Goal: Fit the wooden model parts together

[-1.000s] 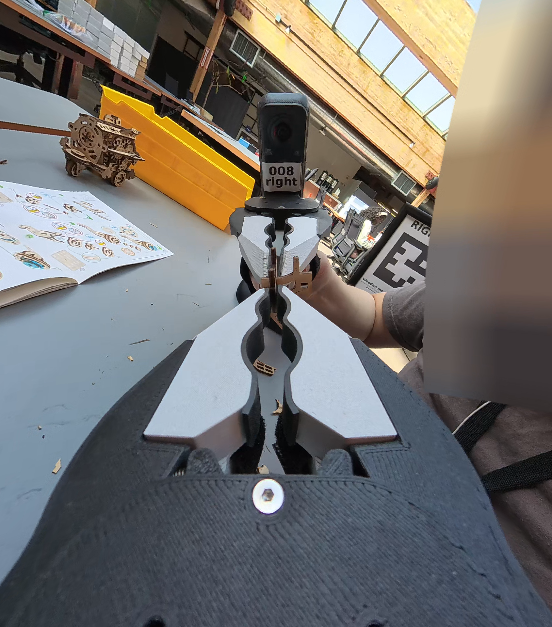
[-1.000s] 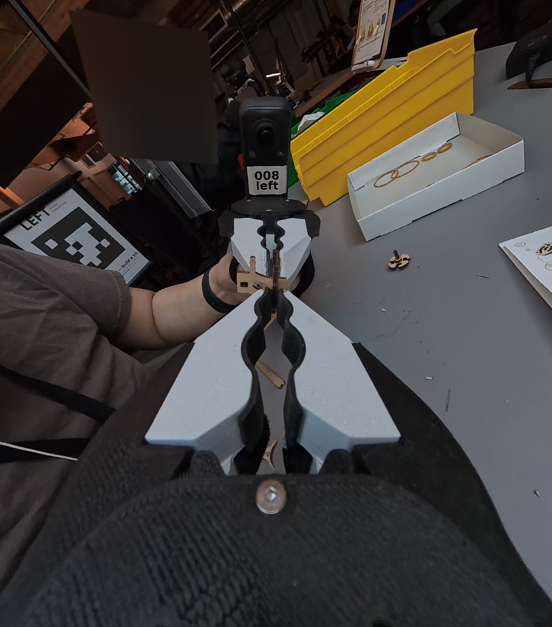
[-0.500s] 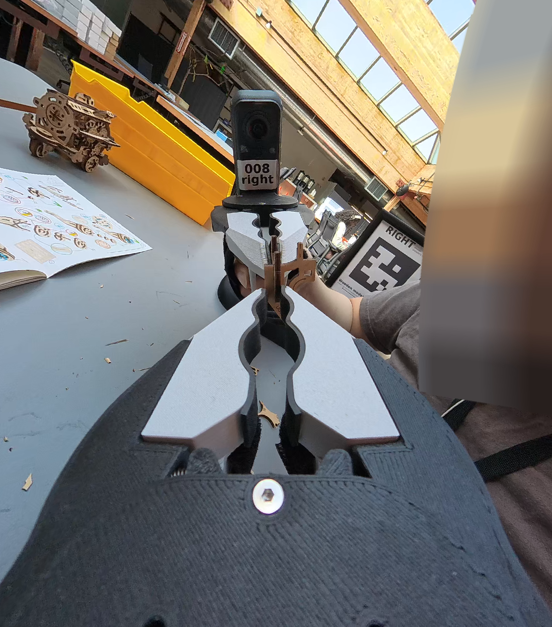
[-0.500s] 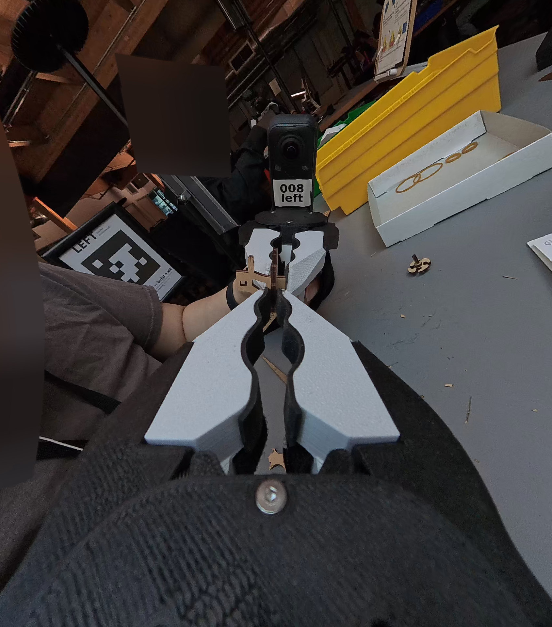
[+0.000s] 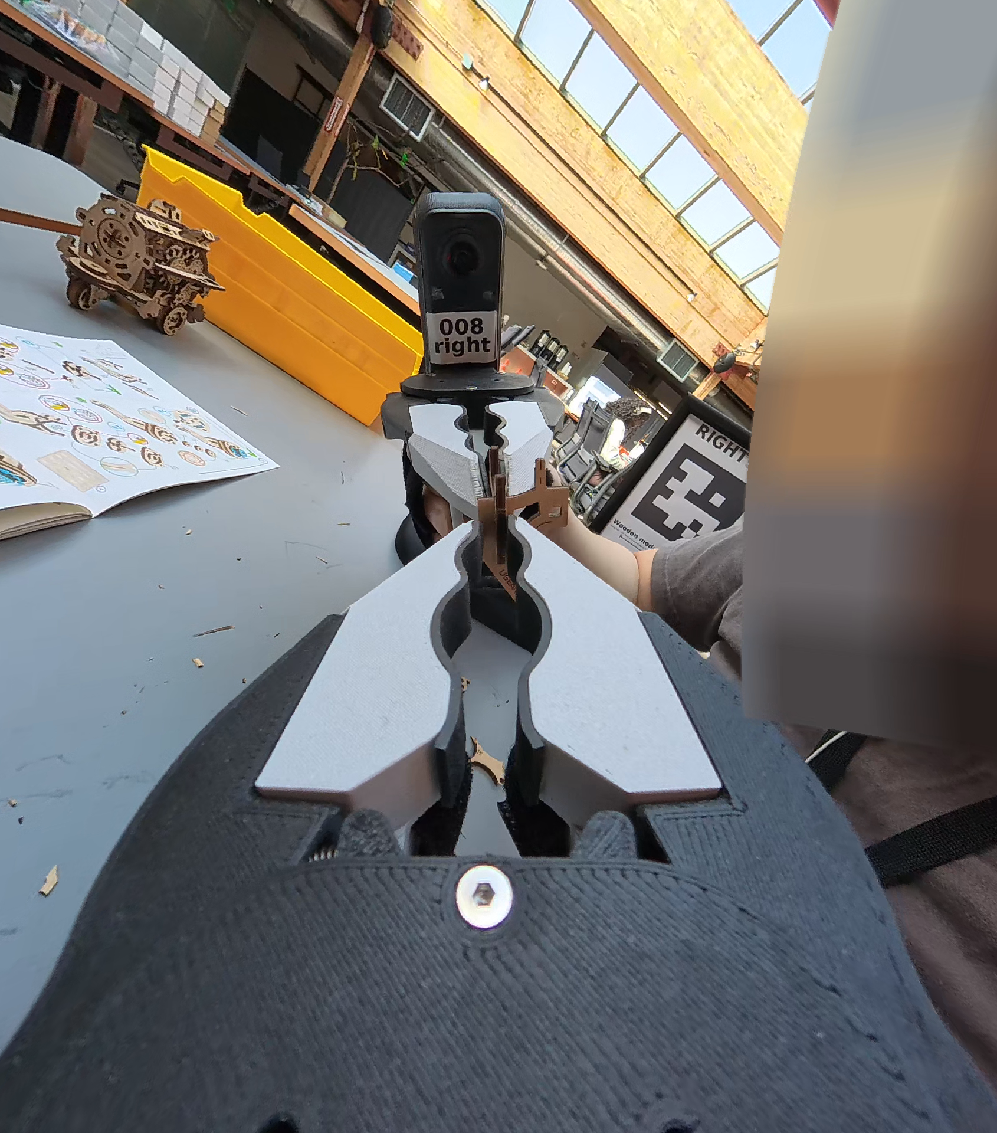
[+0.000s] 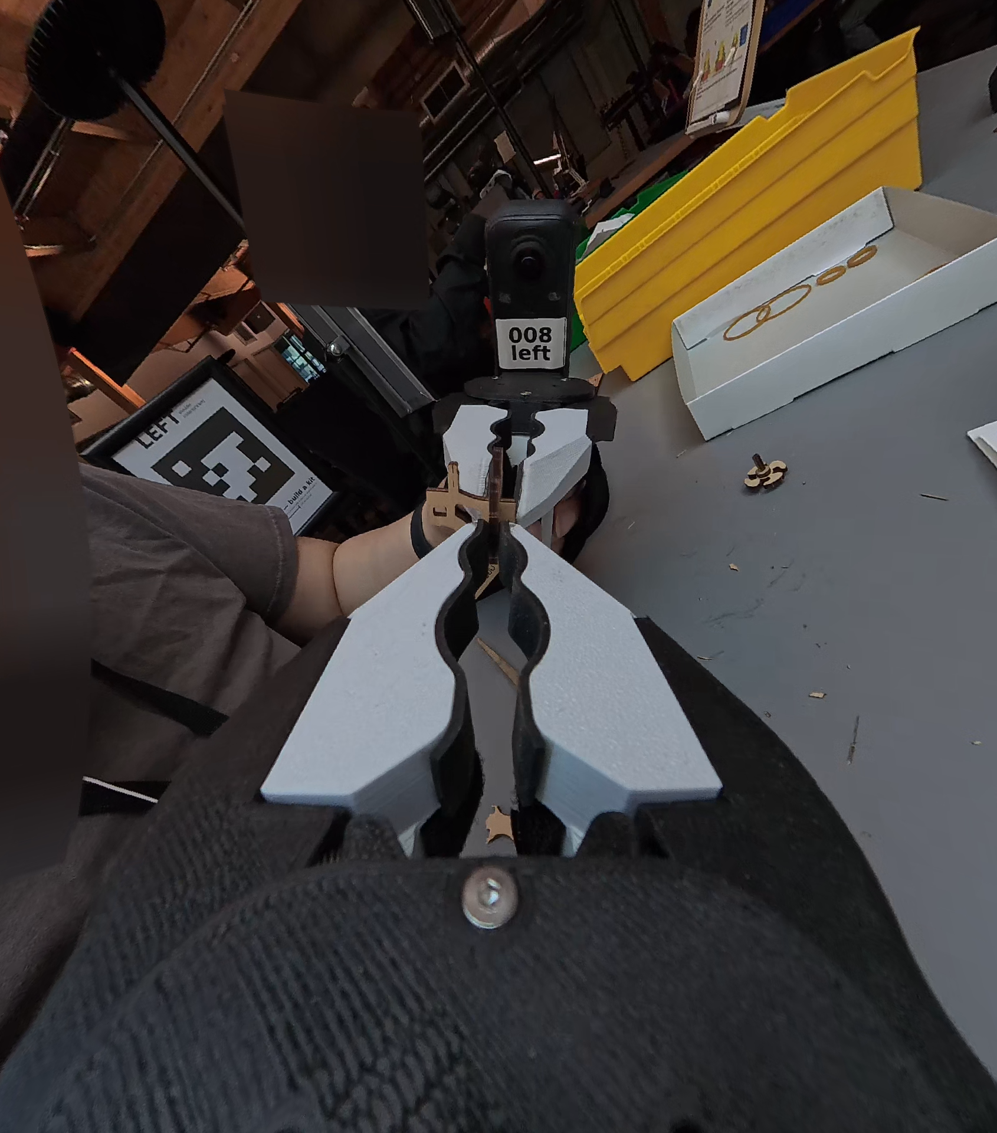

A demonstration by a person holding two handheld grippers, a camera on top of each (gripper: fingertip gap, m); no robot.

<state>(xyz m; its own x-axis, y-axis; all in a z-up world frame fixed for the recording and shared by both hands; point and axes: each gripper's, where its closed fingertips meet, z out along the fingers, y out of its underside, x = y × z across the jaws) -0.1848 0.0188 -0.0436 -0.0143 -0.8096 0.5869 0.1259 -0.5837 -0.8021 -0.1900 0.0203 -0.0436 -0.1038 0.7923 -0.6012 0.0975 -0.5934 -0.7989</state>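
Note:
My left gripper [image 5: 493,528] and right gripper [image 6: 493,528] face each other tip to tip above the grey table [image 5: 116,674]. Both are shut, each on a thin wooden part. In the left wrist view one part [image 5: 500,521] stands edge-on between my left fingertips and runs back between the jaws. A flat pronged part [image 5: 542,498] crosses it and sticks out to the right, in front of the right gripper [image 5: 487,466]. In the right wrist view the pronged part [image 6: 452,506] sticks out left, and the edge-on part [image 6: 495,481] reaches toward the left gripper [image 6: 496,453].
A finished wooden model [image 5: 140,270], an open instruction booklet [image 5: 55,429] and a yellow bin [image 5: 300,319] are on the table. A white box [image 6: 851,319] with wooden rings and a small wooden piece [image 6: 764,475] lie to the right. Wood chips are scattered. The person's body is close behind. Left and right tips are no more than a few centimetres apart.
Both grippers stayed shut and tip to tip while shifting slightly over the table. The pronged part now sits more tilted across the edge-on part.

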